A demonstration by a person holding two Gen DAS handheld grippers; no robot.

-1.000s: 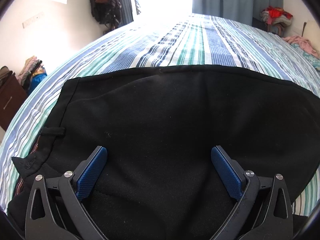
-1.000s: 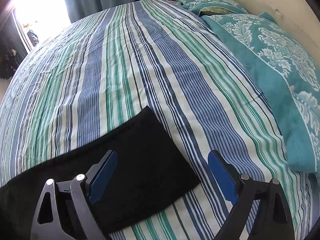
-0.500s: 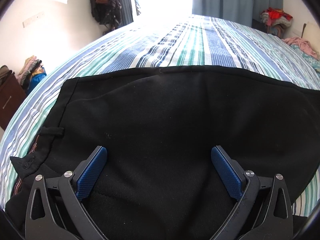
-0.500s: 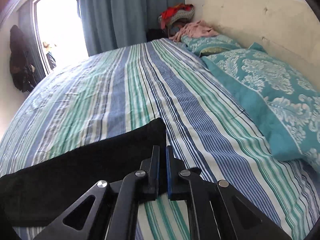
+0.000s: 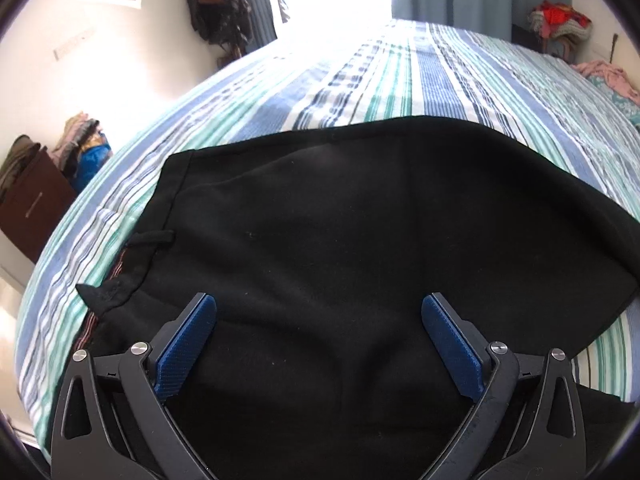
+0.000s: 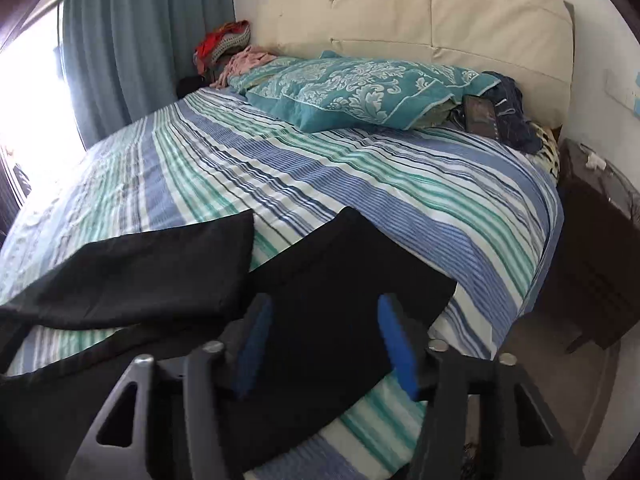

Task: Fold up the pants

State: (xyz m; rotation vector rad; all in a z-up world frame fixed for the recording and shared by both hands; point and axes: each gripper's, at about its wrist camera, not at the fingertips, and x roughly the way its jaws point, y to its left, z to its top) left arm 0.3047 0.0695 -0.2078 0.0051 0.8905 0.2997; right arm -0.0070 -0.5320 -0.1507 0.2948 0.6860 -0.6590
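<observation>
Black pants (image 5: pixel 340 240) are lying spread across a striped bedspread (image 5: pixel 400 80) as a person works two hand-held grippers over them. On the left, the left gripper (image 5: pixel 319 332) is hanging over the waist end of the garment, where a belt loop (image 5: pixel 154 237) and the waistband are showing at the left edge; its blue pads (image 5: pixel 186 340) are standing wide apart with only flat cloth beneath them, gripping nothing, and its view is looking much as it did a second ago.

On the right, the picture is changing fast. The right gripper (image 6: pixel 324 344), which half a second ago was pinched shut at a leg end, is now opening, its jaws spreading over the nearer trouser leg (image 6: pixel 352 280), whose cloth is lying below and between the pads without being pressed. Its view has swung from the window and curtain (image 6: pixel 140 40) toward the headboard (image 6: pixel 440 12) and teal pillow (image 6: pixel 360 92). The other leg (image 6: pixel 140 272) is lying just to the left, the two hems splayed apart with striped sheet showing between them.

By the look of it, the legs are not yet stacked one on the other, so the fold is still in its early stage; the right gripper appears to be lining up on the nearer leg for a fresh pinch.
</observation>
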